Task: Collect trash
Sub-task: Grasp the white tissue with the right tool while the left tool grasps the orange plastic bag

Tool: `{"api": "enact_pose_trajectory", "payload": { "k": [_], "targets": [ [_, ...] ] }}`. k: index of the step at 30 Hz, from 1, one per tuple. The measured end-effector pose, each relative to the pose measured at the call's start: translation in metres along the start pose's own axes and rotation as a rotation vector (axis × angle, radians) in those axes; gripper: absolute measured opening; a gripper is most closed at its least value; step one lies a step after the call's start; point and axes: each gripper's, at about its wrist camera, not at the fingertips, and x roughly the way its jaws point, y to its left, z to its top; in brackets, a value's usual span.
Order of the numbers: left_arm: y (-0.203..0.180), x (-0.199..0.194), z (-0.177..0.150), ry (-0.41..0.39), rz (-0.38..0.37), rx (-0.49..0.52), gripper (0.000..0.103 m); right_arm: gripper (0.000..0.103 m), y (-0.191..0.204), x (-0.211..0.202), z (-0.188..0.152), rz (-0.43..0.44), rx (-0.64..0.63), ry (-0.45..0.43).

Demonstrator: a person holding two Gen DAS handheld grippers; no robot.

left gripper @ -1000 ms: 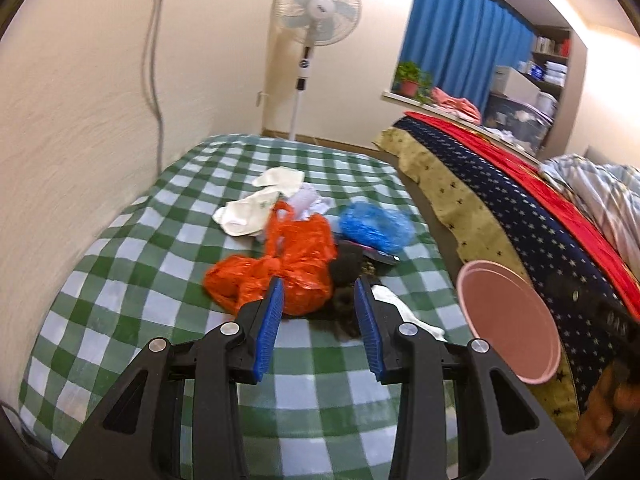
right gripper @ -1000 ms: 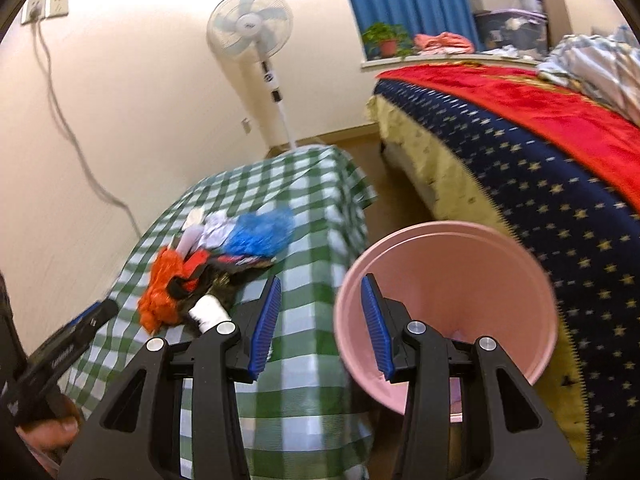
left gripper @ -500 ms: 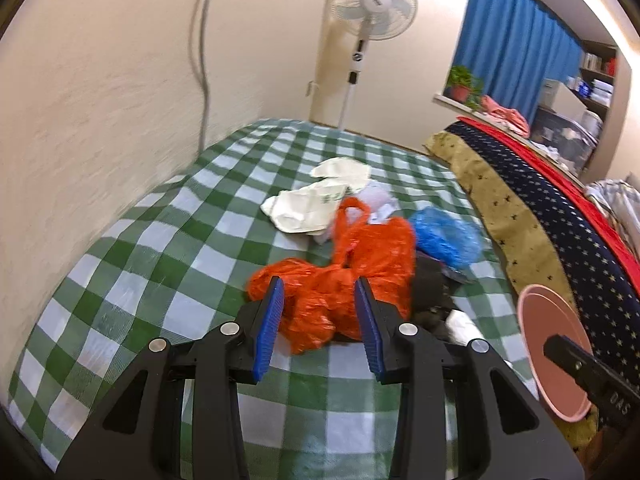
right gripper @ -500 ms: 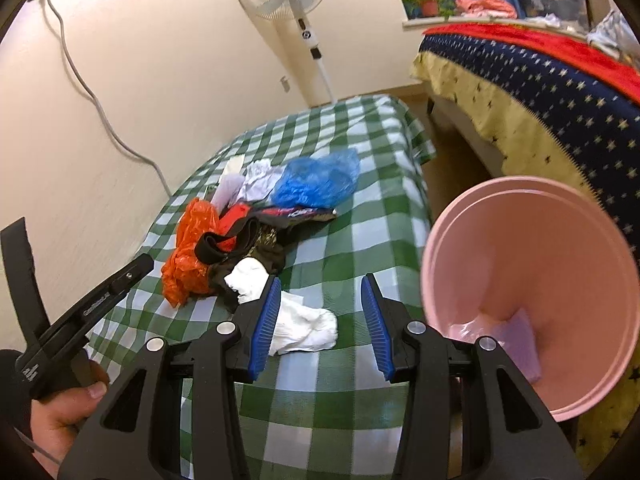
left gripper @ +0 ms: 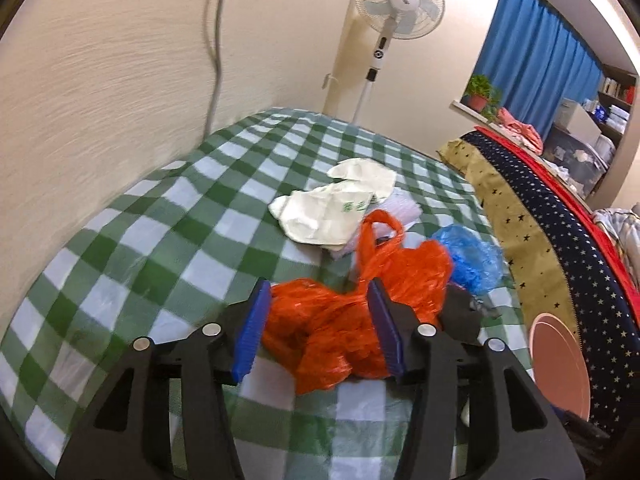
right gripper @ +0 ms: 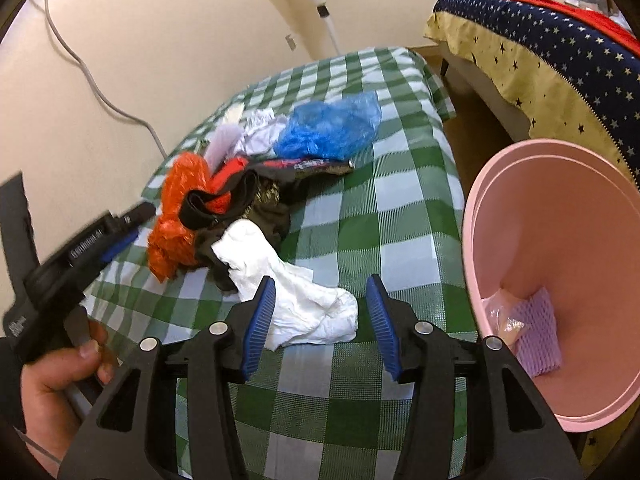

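On green-checked table (right gripper: 360,220), trash sits in a heap toward the middle and left side. L gripper (left gripper: 318,328) is over the near part of the table w/ jaws apart, blue pads either side of a crumpled orange plastic bag (left gripper: 360,304); cannot tell if pads touch it, no squeeze visible. From the right wrist view, same L gripper (right gripper: 120,228) comes in from the table's left edge, held by the left hand (right gripper: 52,376), tip right by the orange bag (right gripper: 176,216).

R gripper (right gripper: 320,320) also has jaws apart, nothing clamped, hovering at the near edge w/ a white crumpled tissue (right gripper: 292,296) lying between and just past the pads. Tissue touches dark fabric scraps (right gripper: 256,204) behind it, which lie against the orange bag.

Further back: blue plastic bag (right gripper: 332,126) toward the far-right part of the heap, white cloth bits (right gripper: 264,132) beside it. Left wrist view shows the blue bag (left gripper: 472,260) just right of the orange one, and a cream bag w/ green print (left gripper: 336,208) behind it, near the table's center.

Pink bin (right gripper: 560,200) stands off the table's right edge, tilted toward camera; lilac foam net (right gripper: 536,332) and a clear wrapper (right gripper: 502,312) lie inside at the bottom. Bin rim (left gripper: 560,364) also shows at right in left view, between table and starry bedspread (left gripper: 560,240). Standing fan (left gripper: 400,0) by the wall beyond the far edge.
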Motion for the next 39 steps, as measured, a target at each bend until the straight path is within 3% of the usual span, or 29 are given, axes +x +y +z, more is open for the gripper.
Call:
{"api": "enact_pose_trajectory", "payload": {
  "k": [10,16,22,26,32,35,38,39],
  "targets": [
    [-0.013,0.014,0.004,0.01,-0.024,0.038,0.05,0.044,0.001,0.01,-0.004,-0.037,-0.035,0.031],
    [-0.016,0.03,0.004,0.055,-0.013,0.051,0.05,0.027,0.004,0.01,-0.005,-0.041,-0.053,0.034],
    [-0.015,0.034,0.003,0.086,-0.005,0.061,0.049,0.017,0.011,0.007,-0.005,-0.046,-0.084,0.023],
    [-0.014,0.027,0.005,0.062,0.005,0.05,0.04,0.015,0.016,-0.002,-0.003,-0.047,-0.093,-0.006],
    [-0.022,0.012,0.009,0.011,-0.069,0.055,0.04,0.014,0.02,-0.017,0.0,-0.059,-0.097,-0.061],
    [-0.029,0.015,0.003,0.049,-0.09,0.077,0.04,0.014,0.018,-0.024,0.003,-0.077,-0.083,-0.084],
    [-0.033,0.022,-0.003,0.09,-0.052,0.121,0.045,0.014,0.013,-0.03,0.005,-0.08,-0.055,-0.096],
    [-0.034,0.021,-0.004,0.087,-0.037,0.135,0.052,0.014,0.012,-0.031,0.005,-0.079,-0.05,-0.098]
  ]
}}
